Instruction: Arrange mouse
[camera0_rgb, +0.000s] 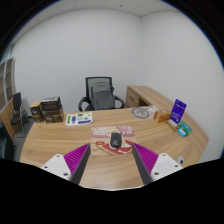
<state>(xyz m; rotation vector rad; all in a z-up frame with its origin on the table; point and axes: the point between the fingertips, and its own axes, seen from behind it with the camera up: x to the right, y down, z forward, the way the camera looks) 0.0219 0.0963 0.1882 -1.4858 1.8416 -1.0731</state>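
Mouse (116, 141) rests on a pink mat (112, 135) at twelve o'clock, just ahead of the gripper (112, 163), whose fingers stand apart and empty, apparently lined up for a grasp across the wooden bench (60, 140).

A light wooden desk (60, 140) with a curved front edge carries everything here. A dark computer mouse (116, 141) sits on a pinkish mouse mat (104, 133) near the front middle of the desk. Behind the mat and to its left lies a green and white booklet (79, 118). Further left of the mat stand stacked dark boxes (47, 109). Behind the mat to its right lies a round grey object (141, 113). Far right of the mat stand a purple box (178, 109) and a small teal item (184, 128).
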